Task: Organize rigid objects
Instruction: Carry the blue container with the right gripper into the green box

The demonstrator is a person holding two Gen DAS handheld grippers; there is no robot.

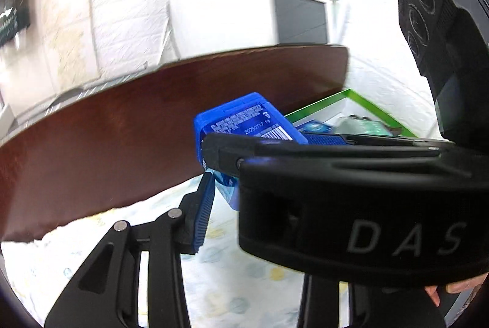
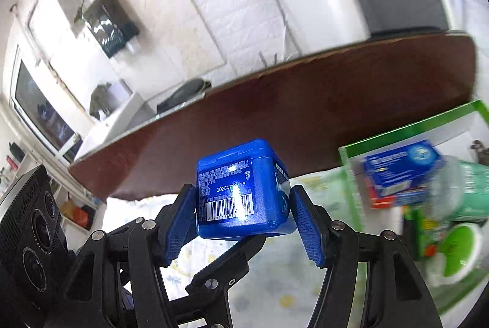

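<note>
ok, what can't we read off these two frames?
- Left wrist view: the left gripper shows one finger. The other is behind the right gripper, so its hold on the small blue plastic box is undecidable.
- Right wrist view: the contents of the green-rimmed bin are motion-blurred and cut off by the frame edge.
- Both views: the box's small print is too small to read.

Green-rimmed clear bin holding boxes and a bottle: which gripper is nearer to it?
Right, most likely. The right gripper has the green-rimmed clear bin just beside its right finger; the left gripper sees it farther off, beyond the small blue plastic box.
</note>
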